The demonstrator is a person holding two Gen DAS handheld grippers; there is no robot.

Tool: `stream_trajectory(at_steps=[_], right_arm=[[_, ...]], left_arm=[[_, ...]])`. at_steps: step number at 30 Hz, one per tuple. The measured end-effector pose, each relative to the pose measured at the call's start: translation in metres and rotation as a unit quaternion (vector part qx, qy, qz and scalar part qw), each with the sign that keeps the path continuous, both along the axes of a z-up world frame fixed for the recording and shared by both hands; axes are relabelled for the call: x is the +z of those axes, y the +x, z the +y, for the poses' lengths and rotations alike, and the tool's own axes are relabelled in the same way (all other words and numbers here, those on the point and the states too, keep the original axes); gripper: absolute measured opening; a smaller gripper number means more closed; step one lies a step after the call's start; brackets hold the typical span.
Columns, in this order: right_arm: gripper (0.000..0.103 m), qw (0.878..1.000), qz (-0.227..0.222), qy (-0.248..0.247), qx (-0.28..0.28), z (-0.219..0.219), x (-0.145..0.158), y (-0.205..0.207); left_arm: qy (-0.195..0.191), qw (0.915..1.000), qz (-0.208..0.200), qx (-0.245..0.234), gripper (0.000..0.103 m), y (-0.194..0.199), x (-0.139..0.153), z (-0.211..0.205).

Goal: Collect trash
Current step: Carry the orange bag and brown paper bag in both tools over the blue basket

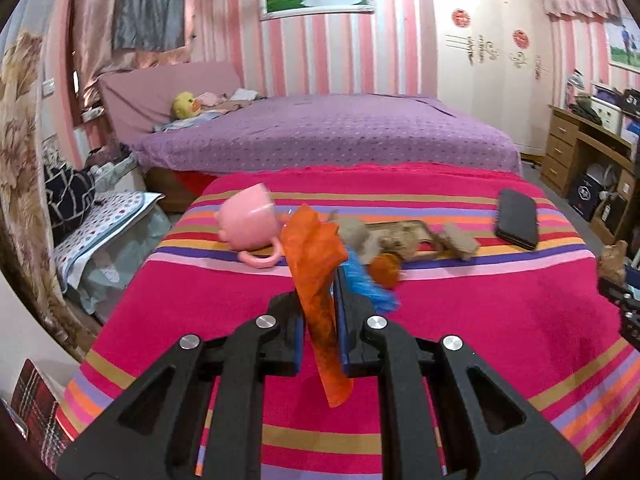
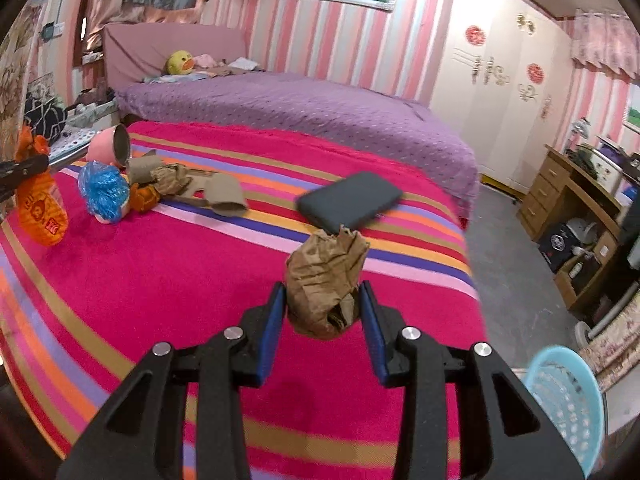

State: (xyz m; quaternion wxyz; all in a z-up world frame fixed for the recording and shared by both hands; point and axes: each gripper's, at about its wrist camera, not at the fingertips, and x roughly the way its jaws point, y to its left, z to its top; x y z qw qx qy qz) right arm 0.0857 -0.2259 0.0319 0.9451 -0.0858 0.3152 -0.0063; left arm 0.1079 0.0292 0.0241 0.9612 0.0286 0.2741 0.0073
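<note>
Since the thin orange plastic wrapper [image 1: 316, 280] pinched flat in the left gripper [image 1: 318, 300] and the crumpled brown paper wad [image 2: 324, 284] squeezed in the right gripper [image 2: 324, 304] look light and soft, mid-body holds probably suffice toward the pale blue perforated plastic basket [image 2: 568, 404] at four o'clock.

Pink-striped walls [image 1: 304, 52] surround a purple-covered bed [image 1: 328, 136], white wardrobe [image 1: 492, 60], wooden desk [image 1: 576, 148] and grey floor [image 2: 516, 280].

The blue basket [image 2: 568, 404] is cut off by the right wrist view's dark rim. The black phone [image 2: 350, 200] is motion-blurred. Print on the orange wrapper [image 2: 42, 216] is unreadable.
</note>
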Motion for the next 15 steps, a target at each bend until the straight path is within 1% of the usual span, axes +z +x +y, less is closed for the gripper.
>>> stream_trajectory(at_steps=[4,8,11,15], right_arm=[[0.038,1.0,-0.008,-0.005,-0.024,-0.029,0.005,-0.029],[0.038,0.999,-0.015,0.002,-0.045,-0.056,0.005,-0.048],[0.038,0.999,-0.013,0.005,-0.051,-0.071,0.0,-0.052],[0.038,0.998,-0.008,0.013,-0.058,-0.09,-0.011,-0.052]], left_arm=[[-0.015,0.9996,0.0,-0.025,0.011,-0.007,0.001,-0.026],[-0.016,0.9991,-0.005,-0.039,0.011,-0.012,0.001,-0.05],[-0.017,0.9987,-0.002,-0.048,0.011,-0.013,-0.003,-0.068],[-0.006,0.9983,0.003,-0.057,0.011,-0.011,-0.009,-0.092]])
